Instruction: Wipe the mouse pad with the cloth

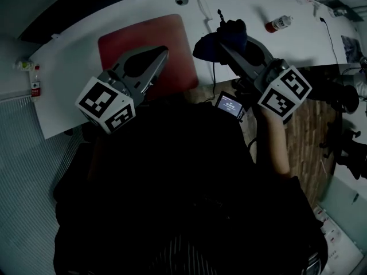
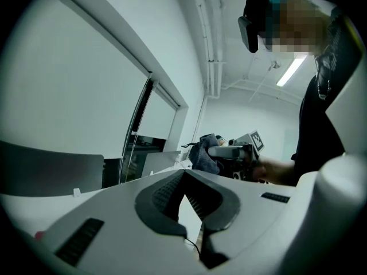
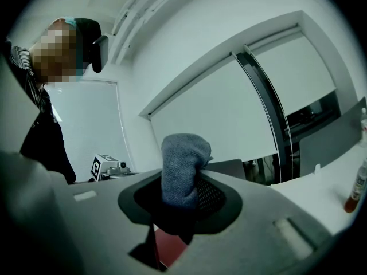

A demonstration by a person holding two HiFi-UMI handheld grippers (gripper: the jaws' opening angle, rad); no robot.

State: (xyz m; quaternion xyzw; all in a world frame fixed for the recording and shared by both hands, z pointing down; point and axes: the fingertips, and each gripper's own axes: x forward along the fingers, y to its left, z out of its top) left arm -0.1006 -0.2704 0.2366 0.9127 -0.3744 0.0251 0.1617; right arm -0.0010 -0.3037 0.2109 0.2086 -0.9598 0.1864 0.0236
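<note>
Cloth (image 3: 182, 165) clamped in my right gripper (image 1: 229, 46), left gripper (image 1: 162, 54) closed, empty; I'd press it flat onto the red mouse pad (image 1: 120, 39).

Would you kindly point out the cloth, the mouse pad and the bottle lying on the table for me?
cloth (image 3: 182, 165), right gripper view, on the grey bunch sticking up.
mouse pad (image 1: 132, 36), head view, on its bare red upper part.
bottle (image 1: 280, 23), head view, on its body.
</note>
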